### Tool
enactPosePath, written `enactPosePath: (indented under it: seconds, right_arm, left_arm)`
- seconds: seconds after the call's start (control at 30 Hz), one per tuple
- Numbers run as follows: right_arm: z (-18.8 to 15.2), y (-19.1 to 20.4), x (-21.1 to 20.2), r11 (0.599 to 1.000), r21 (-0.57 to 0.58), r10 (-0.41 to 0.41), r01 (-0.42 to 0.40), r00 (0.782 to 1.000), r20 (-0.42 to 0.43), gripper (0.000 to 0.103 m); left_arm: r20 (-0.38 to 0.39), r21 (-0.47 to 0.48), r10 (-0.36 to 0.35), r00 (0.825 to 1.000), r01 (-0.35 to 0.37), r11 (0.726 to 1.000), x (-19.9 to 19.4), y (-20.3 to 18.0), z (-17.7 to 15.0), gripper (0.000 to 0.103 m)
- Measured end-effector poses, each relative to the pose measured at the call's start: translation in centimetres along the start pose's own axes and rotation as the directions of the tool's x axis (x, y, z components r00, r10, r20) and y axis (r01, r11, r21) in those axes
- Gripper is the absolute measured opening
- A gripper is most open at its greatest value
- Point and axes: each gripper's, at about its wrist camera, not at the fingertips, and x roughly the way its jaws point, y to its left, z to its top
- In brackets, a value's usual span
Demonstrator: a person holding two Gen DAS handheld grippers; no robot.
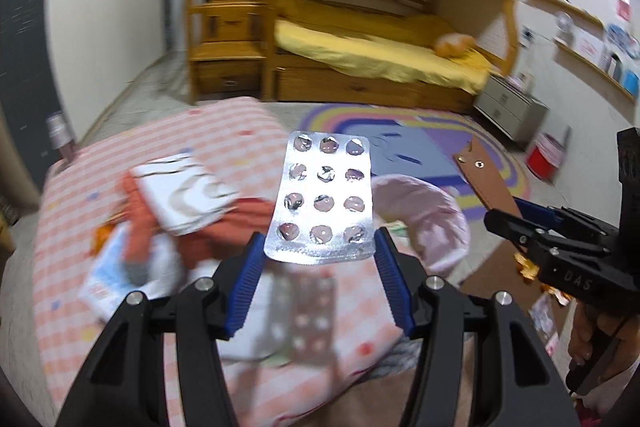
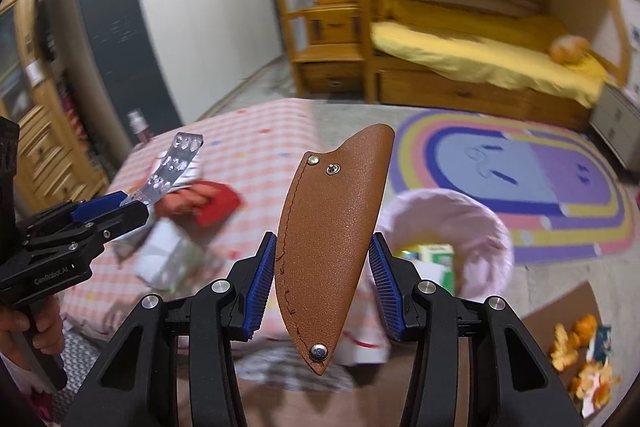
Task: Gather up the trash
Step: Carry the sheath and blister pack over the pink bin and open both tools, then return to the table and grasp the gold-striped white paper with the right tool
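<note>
left gripper gripping blister pack, right gripper gripping sheath

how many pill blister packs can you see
2. One blister pack stands upright, clamped in the left gripper. A second, blurred one lies on the pink checked bedding below it. Others may hide in the clutter or the trash bin.

Child's bedroom in a home, wooden bunk bed with yellow bedding, rainbow rug, checked quilt
</note>
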Motion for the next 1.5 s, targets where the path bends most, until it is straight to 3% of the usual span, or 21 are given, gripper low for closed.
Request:
enactPosePath:
  seconds: [0.3,0.73,0.8,0.83,0.87,1.1,1.27,1.5]
  right_arm:
    - [-1.5,-7.1,2.8,0.990,0.109,-0.087,0.092,0.995,-0.052,0.048]
    - [0.0,-14.7,10.0,0.964,0.248,-0.075,0.094,0.994,-0.083,0.049]
    - [0.1,-15.6,11.1,0.958,0.274,-0.061,0.083,0.994,-0.087,0.051]
    - [0.0,-16.0,11.6,0.954,0.290,-0.057,0.082,0.994,-0.094,0.058]
    - [0.0,-16.2,11.7,0.950,0.302,-0.059,0.085,0.994,-0.095,0.060]
    - [-0.8,-15.5,9.2,0.941,0.320,-0.080,0.108,0.992,-0.098,0.061]
    - [-0.3,-12.8,5.4,0.953,0.293,-0.067,0.082,0.996,-0.060,0.060]
    - [0.3,-6.0,1.1,0.989,0.149,-0.004,0.006,1.000,-0.014,0.060]
  left_arm:
    - [-0.098,0.081,-0.122,0.988,0.130,0.988,7.9,-5.6,2.5,0.055]
    - [-0.186,0.141,-0.151,0.971,0.178,0.974,19.3,-10.3,6.1,0.055]
    - [-0.190,0.138,-0.157,0.969,0.185,0.973,20.3,-10.5,6.4,0.066]
    - [-0.187,0.138,-0.141,0.972,0.168,0.976,20.8,-10.5,6.6,0.080]
    - [-0.178,0.135,-0.124,0.976,0.149,0.979,20.9,-10.3,6.6,0.082]
    - [-0.154,0.124,-0.048,0.987,0.067,0.990,18.5,-8.0,6.0,0.082]
    - [-0.092,0.103,0.005,0.996,0.004,0.995,13.0,-5.8,5.1,0.082]
    - [-0.027,0.049,0.059,0.998,-0.058,0.997,4.3,-2.7,2.6,0.087]
